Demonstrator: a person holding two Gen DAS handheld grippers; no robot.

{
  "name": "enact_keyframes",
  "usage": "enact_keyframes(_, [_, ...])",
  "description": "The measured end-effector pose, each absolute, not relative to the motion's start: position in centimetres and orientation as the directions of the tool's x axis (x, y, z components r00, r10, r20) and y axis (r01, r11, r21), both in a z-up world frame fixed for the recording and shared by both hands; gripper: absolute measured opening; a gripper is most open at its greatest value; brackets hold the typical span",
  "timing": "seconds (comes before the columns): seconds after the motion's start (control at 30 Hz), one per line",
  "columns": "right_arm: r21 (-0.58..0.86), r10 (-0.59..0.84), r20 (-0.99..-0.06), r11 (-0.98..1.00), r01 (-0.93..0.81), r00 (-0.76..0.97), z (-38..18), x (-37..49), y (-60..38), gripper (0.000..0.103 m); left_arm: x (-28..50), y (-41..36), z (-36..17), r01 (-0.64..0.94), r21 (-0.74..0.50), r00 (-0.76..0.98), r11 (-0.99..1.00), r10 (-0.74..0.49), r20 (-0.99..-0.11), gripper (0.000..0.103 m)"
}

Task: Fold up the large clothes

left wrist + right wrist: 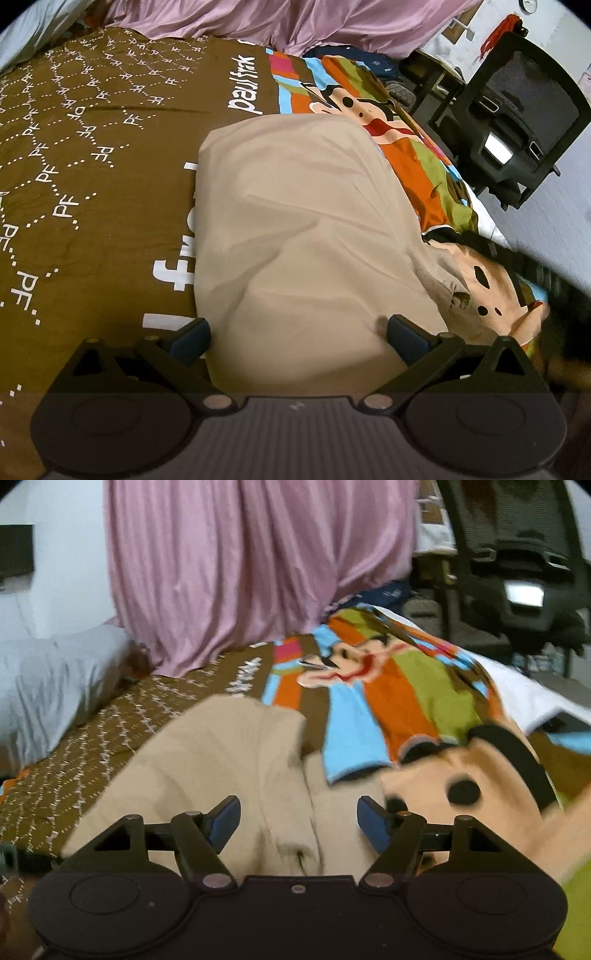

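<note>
A beige garment lies folded into a rough rectangle on a bed with a brown and cartoon-print cover. Its crumpled end with small holes points to the lower right. My left gripper hovers over the garment's near edge, its jaws wide apart and the pads clear of the cloth. In the right wrist view the same beige garment bunches up in folds. My right gripper stands open just above it, with cloth below the gap but not pinched.
A pink curtain hangs behind the bed. A black office chair stands off the bed's right side, past the white sheet edge. A grey pillow lies at the left. A dark blurred shape crosses the lower right.
</note>
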State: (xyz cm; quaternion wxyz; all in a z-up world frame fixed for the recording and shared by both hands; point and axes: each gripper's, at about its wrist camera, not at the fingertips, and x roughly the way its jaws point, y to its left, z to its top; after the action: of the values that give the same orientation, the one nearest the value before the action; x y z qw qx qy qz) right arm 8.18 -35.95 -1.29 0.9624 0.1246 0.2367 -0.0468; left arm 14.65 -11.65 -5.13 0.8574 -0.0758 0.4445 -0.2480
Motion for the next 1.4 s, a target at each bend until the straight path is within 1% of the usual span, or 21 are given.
enact_keyframes(0.07, [0.208,0.049,-0.487,0.976,0.062,0.872,0.1,11.2,-36.0,0.076,14.7,-11.5,-5.2,0.362,-0.354,0.479,0.862,-0.498,-0.723,0.103])
enact_keyframes(0.17, [0.187,0.147,-0.503,0.981,-0.058,0.852,1.5,15.8,-35.0,0.078,14.7,-11.4,-5.4,0.365,-0.358,0.475,0.859,-0.503,-0.722,0.103])
enact_keyframes(0.23, [0.149,0.168,-0.497,0.983,-0.107,0.852,1.8,18.4,-33.9,0.078,14.6,-11.3,-5.6,0.364,-0.362,0.471,0.858,-0.505,-0.723,0.103])
enact_keyframes(0.3, [0.141,0.189,-0.508,0.981,-0.136,0.84,1.2,20.8,-32.9,0.078,14.6,-11.3,-5.7,0.365,-0.36,0.468,0.859,-0.503,-0.726,0.103])
enact_keyframes(0.33, [0.15,0.196,-0.528,0.979,-0.136,0.826,0.5,21.9,-32.5,0.077,14.5,-11.3,-5.7,0.366,-0.358,0.467,0.859,-0.503,-0.727,0.103])
enact_keyframes(0.37, [0.147,0.193,-0.558,0.98,-0.133,0.807,-0.2,22.8,-32.1,0.073,14.5,-11.3,-5.7,0.368,-0.358,0.465,0.858,-0.503,-0.729,0.103])
enact_keyframes(0.43, [0.113,0.152,-0.613,0.988,-0.104,0.776,-2.0,23.6,-31.4,0.072,14.5,-11.4,-6.0,0.376,-0.354,0.457,0.857,-0.503,-0.733,0.103])
enact_keyframes(0.5, [0.139,0.137,-0.637,0.988,-0.062,0.758,-3.8,23.3,-31.6,0.072,14.4,-11.6,-6.2,0.387,-0.346,0.454,0.855,-0.503,-0.735,0.103])
enact_keyframes(0.6, [0.249,0.157,-0.64,0.968,0.01,0.752,-5.9,22.8,-33.0,0.071,14.2,-12.1,-6.3,0.4,-0.324,0.457,0.857,-0.493,-0.74,0.103])
enact_keyframes(0.73, [0.267,0.154,-0.585,0.964,0.01,0.796,-6.1,21.5,-33.5,0.072,14.1,-12.0,-6.2,0.4,-0.321,0.456,0.858,-0.49,-0.743,0.103])
enact_keyframes(0.87, [0.296,0.116,-0.517,0.954,0.05,0.848,-3.7,17.4,-35.1,0.072,14.0,-11.9,-6.3,0.39,-0.326,0.456,0.861,-0.488,-0.744,0.103])
enact_keyframes(0.9, [0.298,0.103,-0.505,0.953,0.06,0.857,-3.0,16.1,-35.5,0.074,14.0,-12.0,-6.3,0.389,-0.323,0.458,0.862,-0.486,-0.744,0.103])
enact_keyframes(0.97, [0.286,0.057,-0.495,0.953,0.1,0.867,-1.6,13.3,-36.4,0.083,14.0,-11.9,-6.2,0.387,-0.322,0.459,0.864,-0.484,-0.746,0.103])
enact_keyframes(1.03, [0.264,-0.003,-0.499,0.952,0.155,0.867,-1.1,10.5,-37.4,0.088,14.0,-11.8,-6.2,0.382,-0.327,0.457,0.864,-0.484,-0.746,0.103])
enact_keyframes(1.17, [0.27,-0.063,-0.53,0.933,0.239,0.846,-2.6,7.0,-38.8,0.089,14.1,-11.7,-6.2,0.372,-0.331,0.455,0.867,-0.482,-0.749,0.103])
enact_keyframes(1.2, [0.291,-0.061,-0.542,0.922,0.256,0.838,-3.2,6.8,-39.2,0.088,14.1,-11.7,-6.1,0.374,-0.328,0.456,0.868,-0.48,-0.75,0.103])
enact_keyframes(1.27, [0.31,-0.069,-0.565,0.906,0.289,0.822,-4.0,6.9,-39.6,0.083,14.1,-11.7,-6.1,0.378,-0.325,0.454,0.867,-0.48,-0.751,0.103])
enact_keyframes(1.3, [0.313,-0.068,-0.569,0.904,0.292,0.819,-4.2,6.9,-39.6,0.077,14.1,-11.6,-6.1,0.378,-0.328,0.453,0.866,-0.481,-0.751,0.103])
enact_keyframes(1.33, [0.321,-0.053,-0.575,0.903,0.285,0.817,-4.4,7.1,-39.6,0.075,14.1,-11.6,-6.1,0.376,-0.332,0.451,0.865,-0.483,-0.75,0.103])
enact_keyframes(1.37, [0.331,-0.033,-0.576,0.904,0.27,0.817,-4.7,7.4,-39.5,0.067,14.1,-11.5,-6.2,0.373,-0.335,0.451,0.865,-0.484,-0.75,0.103])
enact_keyframes(1.4, [0.338,-0.011,-0.576,0.907,0.25,0.818,-5.0,7.8,-39.0,0.061,14.1,-11.4,-6.2,0.369,-0.339,0.449,0.866,-0.485,-0.75,0.103])
